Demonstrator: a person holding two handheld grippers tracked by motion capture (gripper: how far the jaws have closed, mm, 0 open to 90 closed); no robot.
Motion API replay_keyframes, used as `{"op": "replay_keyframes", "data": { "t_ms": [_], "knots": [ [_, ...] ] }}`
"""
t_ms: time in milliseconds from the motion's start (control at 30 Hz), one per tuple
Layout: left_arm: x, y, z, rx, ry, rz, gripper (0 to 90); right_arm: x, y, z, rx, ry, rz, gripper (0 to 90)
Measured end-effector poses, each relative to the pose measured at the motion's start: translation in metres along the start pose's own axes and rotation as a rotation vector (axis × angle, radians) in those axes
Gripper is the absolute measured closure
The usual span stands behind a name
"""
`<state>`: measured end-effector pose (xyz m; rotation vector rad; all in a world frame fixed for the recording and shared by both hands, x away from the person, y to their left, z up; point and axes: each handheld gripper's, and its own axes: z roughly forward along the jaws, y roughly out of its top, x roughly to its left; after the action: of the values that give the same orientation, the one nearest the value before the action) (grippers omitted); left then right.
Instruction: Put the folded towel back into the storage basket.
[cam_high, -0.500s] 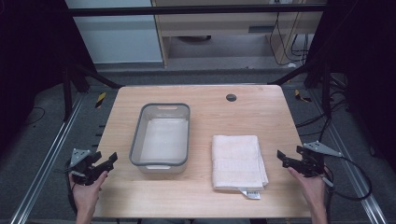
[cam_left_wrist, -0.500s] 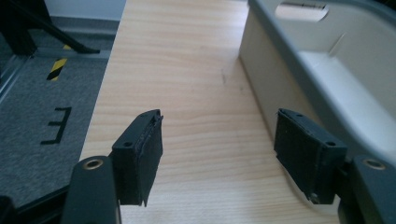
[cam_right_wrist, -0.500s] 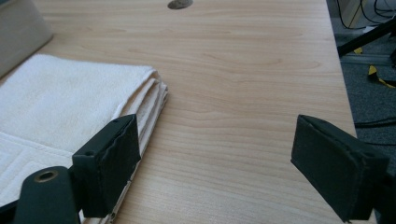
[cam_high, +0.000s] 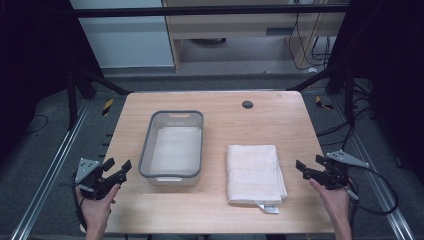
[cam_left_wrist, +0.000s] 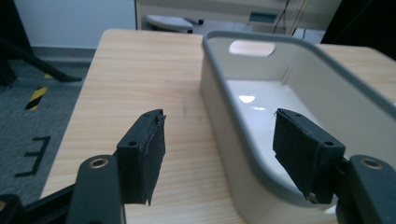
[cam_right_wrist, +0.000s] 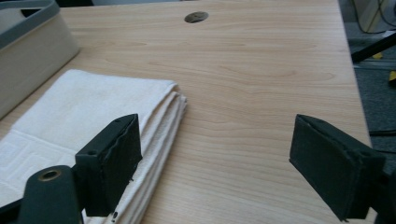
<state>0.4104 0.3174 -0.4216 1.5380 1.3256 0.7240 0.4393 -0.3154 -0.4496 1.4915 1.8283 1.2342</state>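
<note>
On table, L to R:
L gripper (cam_high: 119, 170): at the table's near-left edge, held in my L hand. Jaws apart, nothing between them. In the left gripper view they point at the bin's near corner w/out touching it.
Bin (cam_high: 145, 159): grey-rimmed, pale tub, just L of centre, long side running away from me. Looks empty inside; handle slot in the far wall (cam_left_wrist: 251, 47).
Towel (cam_high: 255, 172): white, folded in several layers, flat on the wood just R of the bin, near but apart from it. Label tab at its near edge. In the right gripper view the folded stack edge (cam_right_wrist: 169, 122) faces the R gripper.
R gripper (cam_high: 306, 170): at the near-right edge, in my R hand. Jaws wide apart, empty, aimed toward the towel, not touching yet.
Cable hole (cam_high: 247, 104): small dark disc, far side of the table (cam_high: 215, 210).
Step, my read: reach for the towel, likely to go in the bin.
Tip: I'd come in low from the R, take all layers at the folded edge, pinch deep so no layer slips, and lift level so it stays folded. L can steady the bin rim.
</note>
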Motion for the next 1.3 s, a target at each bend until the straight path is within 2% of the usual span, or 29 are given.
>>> {"op": "replay_keyframes", "data": {
  "t_ms": [233,367,467,633,933,967,1100,1300],
  "knots": [
    [-0.020,0.006,-0.005,-0.019,-0.039,0.030,34.4,0.011,0.005,0.001,0.009,0.032,-0.032,16.0],
    [-0.030,0.009,-0.008,-0.017,-0.065,0.031,34.8,0.012,0.007,0.000,0.005,0.038,-0.027,16.9],
    [-0.039,0.010,-0.008,-0.009,-0.082,0.047,35.0,0.013,0.009,-0.002,-0.001,0.029,-0.033,17.5],
    [-0.056,0.014,-0.007,0.000,-0.121,0.060,35.2,0.016,0.015,-0.005,-0.016,0.043,-0.030,18.8],
    [-0.087,0.021,-0.002,0.005,-0.180,0.104,35.2,0.021,0.020,-0.005,-0.005,0.057,-0.048,19.0],
    [-0.094,0.024,-0.001,0.006,-0.194,0.115,35.2,0.022,0.021,-0.006,-0.005,0.058,-0.050,19.1],
    [-0.103,0.026,0.001,0.004,-0.215,0.120,35.4,0.025,0.025,-0.004,-0.003,0.064,-0.059,19.9],
    [-0.124,0.030,0.010,0.015,-0.250,0.129,35.3,0.030,0.030,0.002,0.015,0.071,-0.074,20.7]
  ]
}}
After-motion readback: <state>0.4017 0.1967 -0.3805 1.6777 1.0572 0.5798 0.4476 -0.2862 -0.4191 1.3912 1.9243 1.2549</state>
